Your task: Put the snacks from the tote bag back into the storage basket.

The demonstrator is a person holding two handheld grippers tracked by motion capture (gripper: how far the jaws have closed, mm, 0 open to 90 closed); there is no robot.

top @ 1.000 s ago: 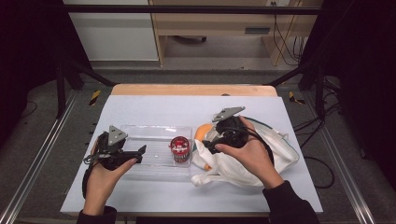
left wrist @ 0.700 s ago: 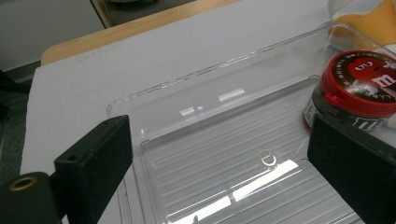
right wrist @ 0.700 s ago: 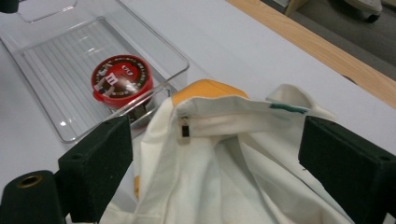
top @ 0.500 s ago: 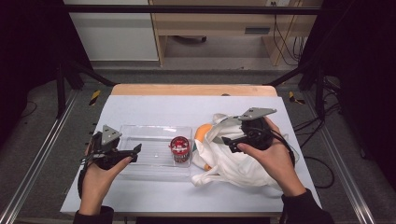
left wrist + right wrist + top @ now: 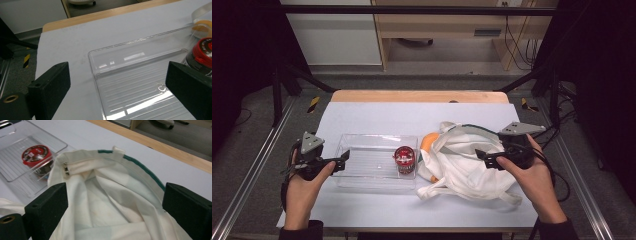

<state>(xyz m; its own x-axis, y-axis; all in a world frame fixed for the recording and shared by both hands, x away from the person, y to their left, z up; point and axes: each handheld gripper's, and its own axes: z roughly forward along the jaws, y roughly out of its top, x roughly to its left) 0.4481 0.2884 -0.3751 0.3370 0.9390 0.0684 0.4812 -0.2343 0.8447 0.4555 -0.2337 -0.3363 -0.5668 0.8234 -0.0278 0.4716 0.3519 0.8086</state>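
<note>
A clear plastic tray (image 5: 372, 170) (image 5: 140, 82) lies left of the table's middle. A red-lidded jar (image 5: 403, 156) (image 5: 203, 53) (image 5: 36, 155) stands in its right end. Beside it lies a white cloth bag (image 5: 467, 165) (image 5: 105, 195) with a green-edged rim, and something orange (image 5: 428, 142) shows at its mouth. My left gripper (image 5: 343, 159) (image 5: 117, 75) is open at the tray's left end, its jaws on either side of that end's rim. My right gripper (image 5: 482, 157) (image 5: 115, 192) is open over the bag's right part. Its jaws have just been opening, with loose cloth between them but not pressed.
A pale sheet (image 5: 412, 120) covers the table, with a wooden edge (image 5: 417, 96) at the far side. Metal rails (image 5: 252, 170) run along both sides. Bare sheet lies behind the tray and in front of the bag.
My right gripper has moved to the right, from the bag's mouth near the jar to the bag's right part, and the mouth now gapes wider. My left gripper has drawn slightly left.
</note>
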